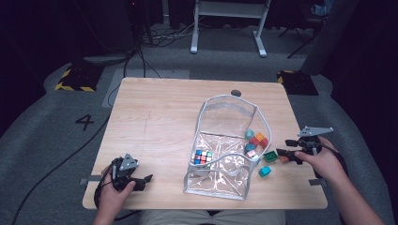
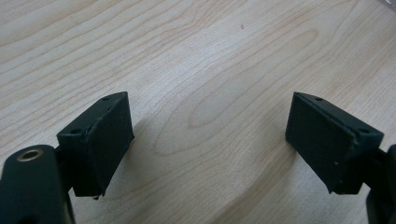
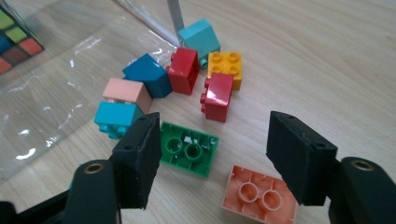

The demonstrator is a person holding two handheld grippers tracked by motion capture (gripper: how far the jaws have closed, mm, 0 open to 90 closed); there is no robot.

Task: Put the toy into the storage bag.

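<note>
My right gripper (image 3: 219, 144) stands open just above the table, and nothing is pressed between its pads. A green brick (image 3: 189, 149) lies upside down just ahead of its left jaw. A salmon brick (image 3: 259, 196) lies upside down close under the right jaw. Beyond them sit two red bricks (image 3: 217, 95), a yellow one (image 3: 226, 65), and teal, blue and pink ones. In the high view the right gripper (image 1: 284, 147) is right of the clear pouch (image 1: 225, 183). My left gripper (image 2: 210, 140) is open over bare wood, at the table's near left (image 1: 143, 182).
The clear zip pouch lies open in the middle of the wooden table (image 1: 155, 108), with a colour cube (image 1: 202, 157) inside it. A lone teal brick (image 1: 265, 171) lies by the pouch's right corner. The table's right edge is close behind my right hand.
</note>
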